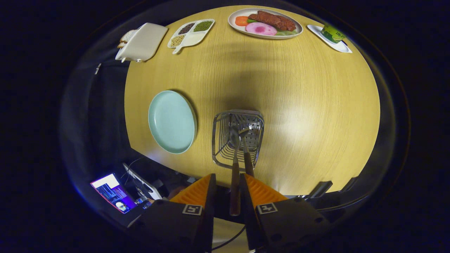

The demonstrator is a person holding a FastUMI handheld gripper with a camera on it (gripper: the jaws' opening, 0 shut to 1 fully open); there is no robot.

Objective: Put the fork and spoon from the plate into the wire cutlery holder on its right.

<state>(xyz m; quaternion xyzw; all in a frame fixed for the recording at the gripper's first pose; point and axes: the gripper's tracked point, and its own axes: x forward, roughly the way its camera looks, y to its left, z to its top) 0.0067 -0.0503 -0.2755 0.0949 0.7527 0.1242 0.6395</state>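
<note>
Pale wood-grain tabletop spreads round across the frame, dark booth around it. At the lower centre the tool points down and forward, its two fingers drawn close onto the brown wooden handle of a steel spoon, which runs up between them with its bowl already inside the wire cutlery holder just ahead. A second brown-handled utensil, apparently the fork, leans in the same holder just right of the spoon, free of the fingers. Left of the holder, centre-left in the frame, lies the round light-blue plate, bare. Judging from this, the spoon is the last piece, and doing the step well means lowering it straight until the bowl rests on the holder's floor, then parting the fingers slowly so the handle settles against the rim without knocking the fork or tipping the light basket. The hand seems to hold the tool steeply from above, near the tabletop's close edge. Along the upper frame sit an oval plate of food, a divided white dish and a white tray.
</note>
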